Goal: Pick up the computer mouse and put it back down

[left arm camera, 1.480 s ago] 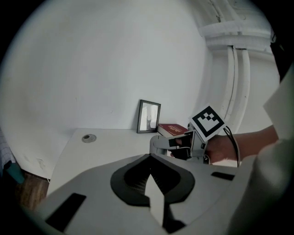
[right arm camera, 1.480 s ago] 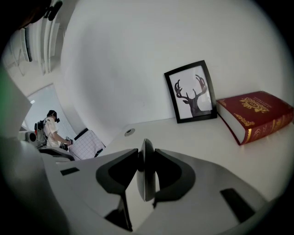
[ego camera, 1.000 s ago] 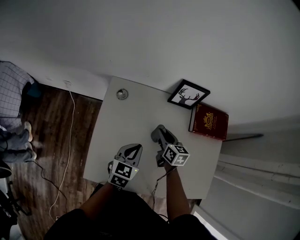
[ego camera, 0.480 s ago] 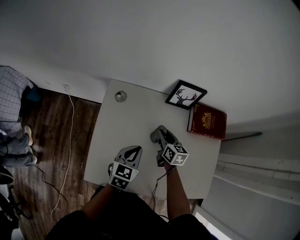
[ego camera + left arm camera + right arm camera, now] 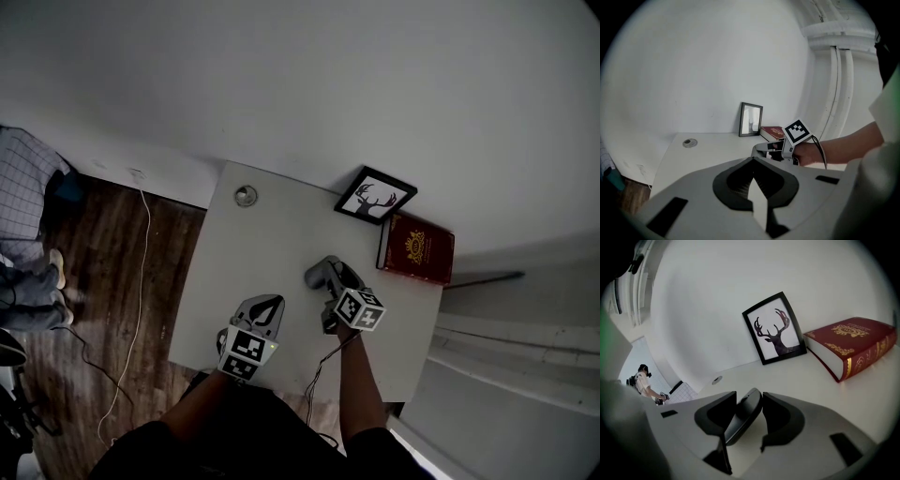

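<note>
In the right gripper view a dark computer mouse (image 5: 743, 420) stands tilted between the jaws of my right gripper (image 5: 749, 398). The jaws have just been opening. There is a gap on the left side, and the mouse leans by the right jaw. In the head view the right gripper (image 5: 319, 272) is low over the middle of the white table (image 5: 253, 253), and its body hides the mouse. My left gripper (image 5: 265, 302) rests near the table's front edge. Its jaws are shut and hold nothing (image 5: 752, 161).
A framed deer picture (image 5: 377, 196) leans on the wall at the back. A red book (image 5: 416, 247) lies to the right of it. A round grommet (image 5: 246, 195) sits at the back left corner. A cable (image 5: 141, 281) runs over the wooden floor to the left.
The right gripper has edged slightly to the right over the table. The left gripper has stayed where it was.
</note>
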`<state>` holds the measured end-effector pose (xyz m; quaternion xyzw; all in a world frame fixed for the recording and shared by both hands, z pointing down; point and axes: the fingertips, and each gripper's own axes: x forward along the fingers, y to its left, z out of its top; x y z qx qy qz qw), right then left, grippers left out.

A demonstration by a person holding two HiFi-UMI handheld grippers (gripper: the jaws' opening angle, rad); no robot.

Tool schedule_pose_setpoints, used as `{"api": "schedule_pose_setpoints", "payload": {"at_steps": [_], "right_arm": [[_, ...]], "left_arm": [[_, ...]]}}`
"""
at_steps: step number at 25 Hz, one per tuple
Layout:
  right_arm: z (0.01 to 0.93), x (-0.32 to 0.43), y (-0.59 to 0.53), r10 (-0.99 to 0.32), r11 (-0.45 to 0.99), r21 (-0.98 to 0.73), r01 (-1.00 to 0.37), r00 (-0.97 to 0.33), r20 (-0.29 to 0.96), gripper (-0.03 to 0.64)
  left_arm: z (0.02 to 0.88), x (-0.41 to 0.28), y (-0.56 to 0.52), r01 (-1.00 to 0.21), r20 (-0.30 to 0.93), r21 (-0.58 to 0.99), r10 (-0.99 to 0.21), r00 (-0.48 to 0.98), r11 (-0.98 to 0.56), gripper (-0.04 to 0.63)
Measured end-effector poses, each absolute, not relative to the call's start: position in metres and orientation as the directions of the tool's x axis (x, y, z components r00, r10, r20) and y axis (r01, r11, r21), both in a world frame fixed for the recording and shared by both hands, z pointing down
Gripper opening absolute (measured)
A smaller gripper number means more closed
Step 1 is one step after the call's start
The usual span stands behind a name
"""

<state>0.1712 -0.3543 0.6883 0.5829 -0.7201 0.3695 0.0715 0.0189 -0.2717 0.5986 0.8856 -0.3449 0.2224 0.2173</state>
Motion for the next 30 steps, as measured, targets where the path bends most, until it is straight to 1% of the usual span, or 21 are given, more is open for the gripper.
{"api": "schedule_pose_setpoints", "payload": {"at_steps": [8,20,30], "right_arm": [[0.697,0.181,-0.357,-0.787,0.022,-0.434,-0.901,-0.283,0.549,0.193],[0.705,0.19,-0.357,-0.766,0.02,-0.336,-0.942,-0.23,0.6,0.193],[0.678,0.213,-0.348,-0.808,0.01,-0.288,-0.958,-0.178,0.562,0.192]], "left_arm": [[0.601,0.015,-0.274,-0.711,0.55,0.231,-0.514,0.658,-0.664,0.002],[0.603,0.013,-0.278,-0.711,0.56,0.226,-0.508,0.655,-0.666,0.002],[0.597,0.023,-0.266,-0.694,0.559,0.212,-0.498,0.663,-0.688,0.002]]}}
